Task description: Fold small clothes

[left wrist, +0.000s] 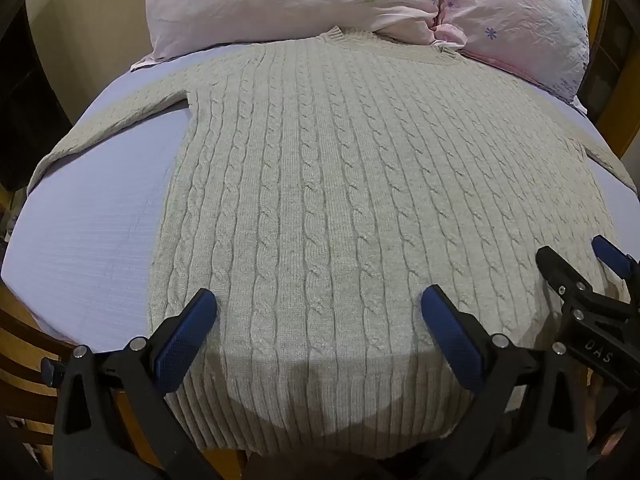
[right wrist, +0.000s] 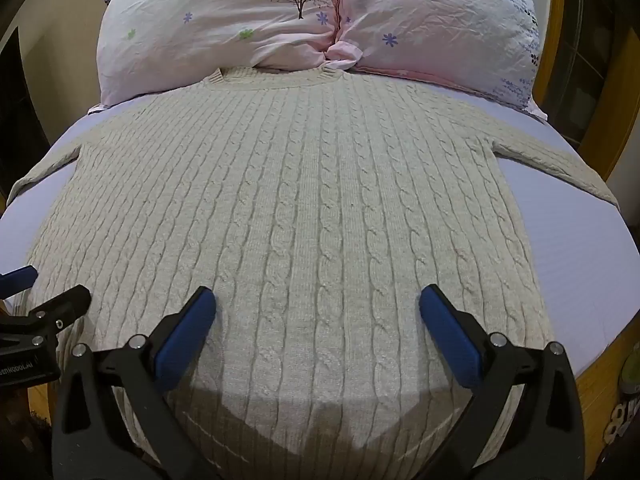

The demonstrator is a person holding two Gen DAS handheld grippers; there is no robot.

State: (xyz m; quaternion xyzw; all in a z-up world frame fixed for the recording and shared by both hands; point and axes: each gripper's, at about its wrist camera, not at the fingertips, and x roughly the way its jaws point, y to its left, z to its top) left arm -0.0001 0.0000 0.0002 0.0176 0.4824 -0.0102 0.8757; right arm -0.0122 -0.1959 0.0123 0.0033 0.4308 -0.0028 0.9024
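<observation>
A cream cable-knit sweater lies flat and spread out on a lavender bed sheet, collar toward the pillows, both sleeves stretched outward. It also fills the right wrist view. My left gripper is open and empty, hovering over the sweater's lower hem area. My right gripper is open and empty, also above the lower part of the sweater. The right gripper shows at the right edge of the left wrist view. The left gripper shows at the left edge of the right wrist view.
Two pink floral pillows lie at the head of the bed behind the collar. The wooden bed frame shows at the lower left. The sheet is bare right of the sweater.
</observation>
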